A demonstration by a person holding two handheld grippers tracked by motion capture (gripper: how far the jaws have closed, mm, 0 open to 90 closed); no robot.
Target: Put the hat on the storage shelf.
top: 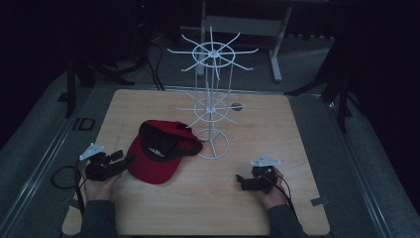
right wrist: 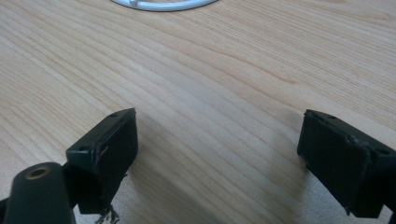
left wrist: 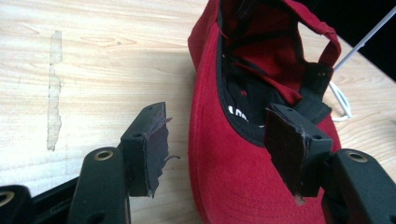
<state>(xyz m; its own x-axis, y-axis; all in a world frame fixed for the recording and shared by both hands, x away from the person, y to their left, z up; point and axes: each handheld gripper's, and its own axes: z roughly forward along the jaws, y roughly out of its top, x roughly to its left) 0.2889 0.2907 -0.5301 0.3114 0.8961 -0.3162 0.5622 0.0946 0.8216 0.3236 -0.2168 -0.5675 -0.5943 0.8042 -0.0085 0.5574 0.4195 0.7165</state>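
Two forearms enter the high view from six o'clock, each hand holding a gripper over a pale wooden table [top: 277, 124]. At about eight o'clock the left hand [top: 99, 186] holds the left gripper [top: 130, 158], its black jaws pointing toward three o'clock at a red cap [top: 157, 151]. In the left gripper view the jaws stand spread apart with the cap's brim between them: one worn pad [left wrist: 156, 149] sits off the brim's edge over bare wood, the other pad [left wrist: 285, 147] hangs over the brim near the black sweatband. Neither pad presses the cloth, so the gripper [left wrist: 219, 149] is released.

That cap [left wrist: 243, 140] lies upside down at centre-left, its dark lining and back strap facing up, its brim toward six o'clock. Its far edge lies just beside the ring base of a white wire stand [top: 212, 99], which rises at twelve o'clock from table centre with two tiers of spoked hooks. A thin white wire [left wrist: 359, 44] of the stand crosses the upper corner of the left gripper view.

At about four o'clock the right hand [top: 272, 193] holds the right gripper [top: 238, 179], pointing toward nine o'clock, well apart from the cap. Its own view shows the right gripper [right wrist: 217, 154] with jaws wide apart over bare wood grain, released, with an arc of the stand's base [right wrist: 163, 4] at the top edge.

A small dark disc [top: 236, 105] lies on the table beyond the stand.
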